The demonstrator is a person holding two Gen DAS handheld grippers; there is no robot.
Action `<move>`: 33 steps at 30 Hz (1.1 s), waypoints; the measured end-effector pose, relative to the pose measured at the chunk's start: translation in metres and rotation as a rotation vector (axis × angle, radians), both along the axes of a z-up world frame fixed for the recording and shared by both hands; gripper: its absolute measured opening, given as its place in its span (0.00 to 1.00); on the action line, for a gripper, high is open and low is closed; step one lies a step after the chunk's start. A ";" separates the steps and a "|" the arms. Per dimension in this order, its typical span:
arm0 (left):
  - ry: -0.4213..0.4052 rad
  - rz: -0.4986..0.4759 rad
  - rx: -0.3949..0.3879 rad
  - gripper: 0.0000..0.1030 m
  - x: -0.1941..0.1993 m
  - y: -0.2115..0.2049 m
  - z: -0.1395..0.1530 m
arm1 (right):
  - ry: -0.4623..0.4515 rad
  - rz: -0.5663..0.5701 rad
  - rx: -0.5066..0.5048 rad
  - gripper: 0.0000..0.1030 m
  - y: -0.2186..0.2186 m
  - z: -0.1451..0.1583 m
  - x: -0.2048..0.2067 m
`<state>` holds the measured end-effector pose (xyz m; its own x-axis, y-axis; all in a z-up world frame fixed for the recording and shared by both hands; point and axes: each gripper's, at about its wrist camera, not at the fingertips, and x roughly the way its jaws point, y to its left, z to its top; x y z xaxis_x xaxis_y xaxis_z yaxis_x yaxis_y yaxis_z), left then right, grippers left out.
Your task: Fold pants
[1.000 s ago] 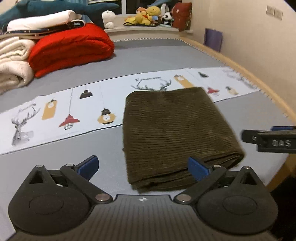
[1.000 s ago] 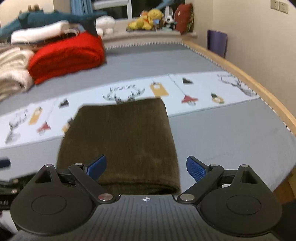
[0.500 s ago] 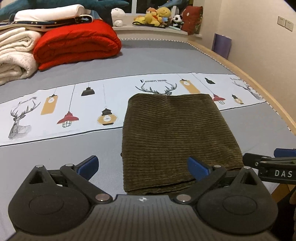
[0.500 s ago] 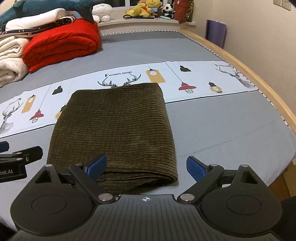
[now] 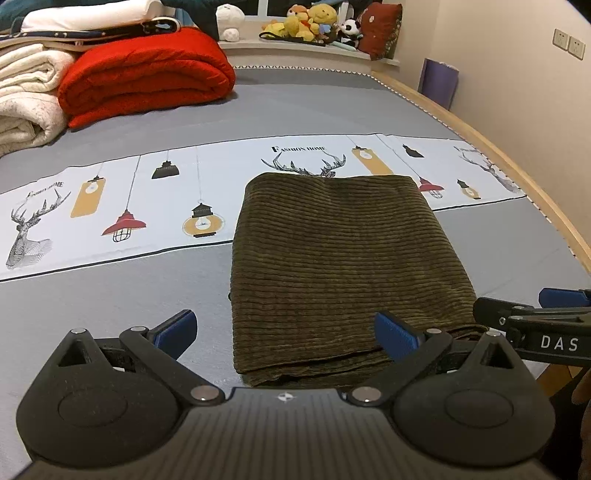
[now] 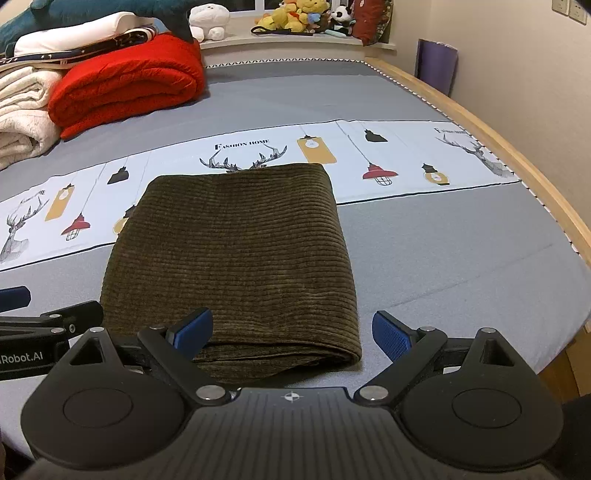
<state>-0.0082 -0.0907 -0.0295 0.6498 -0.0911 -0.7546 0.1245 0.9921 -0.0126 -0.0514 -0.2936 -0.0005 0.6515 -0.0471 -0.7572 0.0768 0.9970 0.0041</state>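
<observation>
The dark olive corduroy pants point(image 5: 332, 266) lie folded into a flat rectangle on the grey bed, partly over the white printed strip; they also show in the right wrist view point(image 6: 236, 258). My left gripper point(image 5: 284, 328) is open and empty, held just off the pants' near edge. My right gripper point(image 6: 291, 332) is open and empty, at the near right corner of the pants. The right gripper shows at the right edge of the left wrist view point(image 5: 535, 325). The left gripper shows at the left edge of the right wrist view point(image 6: 44, 321).
A rolled red blanket point(image 5: 144, 77) and cream blankets point(image 5: 26, 96) are stacked at the far left. Plush toys point(image 5: 314, 22) line the window ledge. The bed's wooden edge point(image 5: 517, 166) curves along the right, with a purple box point(image 5: 439, 81) by the wall.
Both grippers have drawn back slightly and steadied; the views shifted so the pants sit a little farther away. The pants have not moved and both grippers stay open.
</observation>
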 end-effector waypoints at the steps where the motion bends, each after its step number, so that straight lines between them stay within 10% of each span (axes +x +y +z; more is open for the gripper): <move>1: 0.001 -0.002 0.001 0.99 0.000 -0.001 0.000 | 0.001 0.001 0.000 0.91 0.000 0.000 0.000; 33: 0.023 -0.024 0.003 1.00 0.003 -0.009 -0.007 | 0.005 0.001 -0.012 0.91 0.000 -0.002 -0.001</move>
<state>-0.0052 -0.0993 -0.0361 0.6299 -0.1043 -0.7696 0.1478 0.9889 -0.0131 -0.0523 -0.2935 -0.0022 0.6477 -0.0555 -0.7598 0.0760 0.9971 -0.0081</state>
